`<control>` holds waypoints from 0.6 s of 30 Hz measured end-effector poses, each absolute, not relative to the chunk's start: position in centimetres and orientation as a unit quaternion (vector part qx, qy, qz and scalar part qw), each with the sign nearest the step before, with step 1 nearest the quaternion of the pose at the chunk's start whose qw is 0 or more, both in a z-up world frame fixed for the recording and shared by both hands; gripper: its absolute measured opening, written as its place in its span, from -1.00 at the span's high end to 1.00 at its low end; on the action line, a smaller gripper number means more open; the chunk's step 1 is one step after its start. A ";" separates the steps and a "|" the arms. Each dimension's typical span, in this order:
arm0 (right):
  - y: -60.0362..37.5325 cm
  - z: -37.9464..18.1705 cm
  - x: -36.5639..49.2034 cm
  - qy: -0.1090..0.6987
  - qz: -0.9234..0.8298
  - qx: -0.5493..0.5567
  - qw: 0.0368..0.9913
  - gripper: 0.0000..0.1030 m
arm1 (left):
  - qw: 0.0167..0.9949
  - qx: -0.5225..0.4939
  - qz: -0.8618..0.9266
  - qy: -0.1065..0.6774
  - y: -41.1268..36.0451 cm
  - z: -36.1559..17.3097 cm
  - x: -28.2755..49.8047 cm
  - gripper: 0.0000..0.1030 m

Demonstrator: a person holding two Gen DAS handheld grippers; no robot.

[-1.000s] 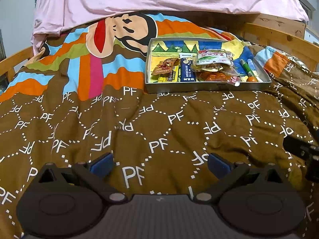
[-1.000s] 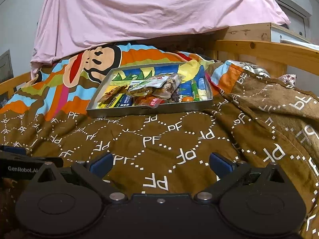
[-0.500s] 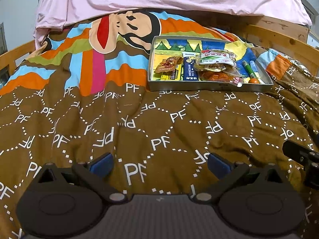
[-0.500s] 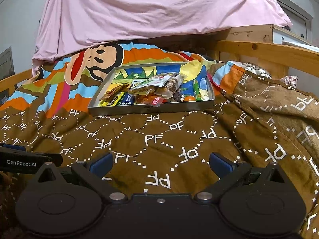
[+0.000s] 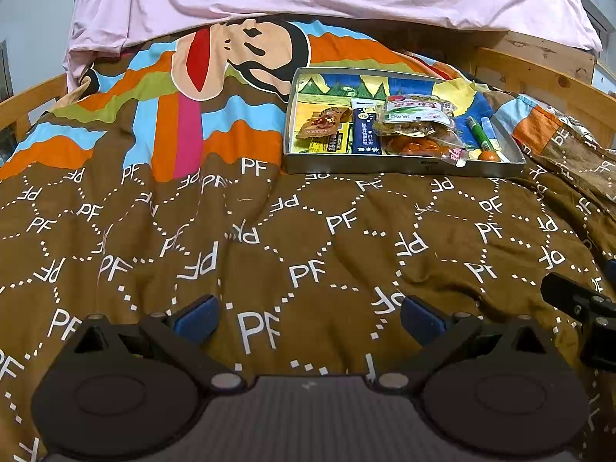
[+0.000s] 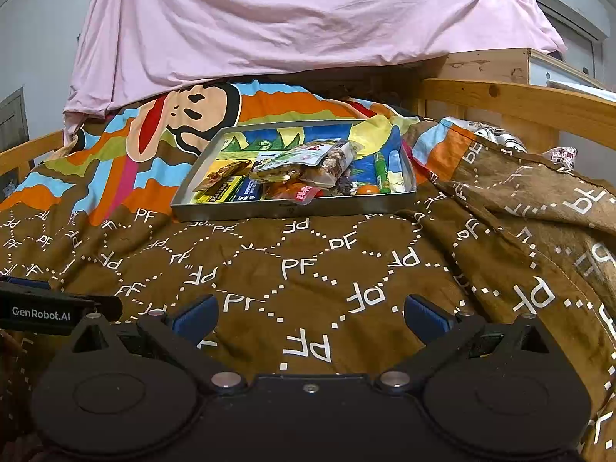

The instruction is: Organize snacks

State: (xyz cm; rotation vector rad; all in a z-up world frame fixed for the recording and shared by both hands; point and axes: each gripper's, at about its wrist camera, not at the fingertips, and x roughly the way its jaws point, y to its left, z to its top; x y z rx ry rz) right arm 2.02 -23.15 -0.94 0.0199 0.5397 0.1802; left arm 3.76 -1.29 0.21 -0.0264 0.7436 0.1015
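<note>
Beyond bare quilt [image 5: 308, 231], tray [image 5: 404, 167] holds snacks [image 5: 415, 123].

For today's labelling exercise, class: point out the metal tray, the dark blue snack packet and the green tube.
metal tray [image 5: 385, 164], left wrist view, on its near front wall.
dark blue snack packet [image 5: 365, 129], left wrist view, mid-wrapper.
green tube [image 6: 381, 172], right wrist view, middle of its body.

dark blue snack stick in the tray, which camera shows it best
Left wrist view: the dark blue snack stick lies fully visible in the tray. In the right wrist view only its near end shows, the rest hidden under the bags.
</note>
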 end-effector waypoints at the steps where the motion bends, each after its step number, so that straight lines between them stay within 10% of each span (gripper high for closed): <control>1: -23.1 -0.9 2.0 0.266 0.089 0.010 0.960 -0.99 | 0.930 -0.013 0.050 0.363 -1.3 0.2 3.7 -0.99; 18: -23.2 -1.0 2.1 0.266 0.088 0.010 0.960 -0.99 | 0.930 -0.013 0.050 0.364 -1.2 0.2 3.8 -0.99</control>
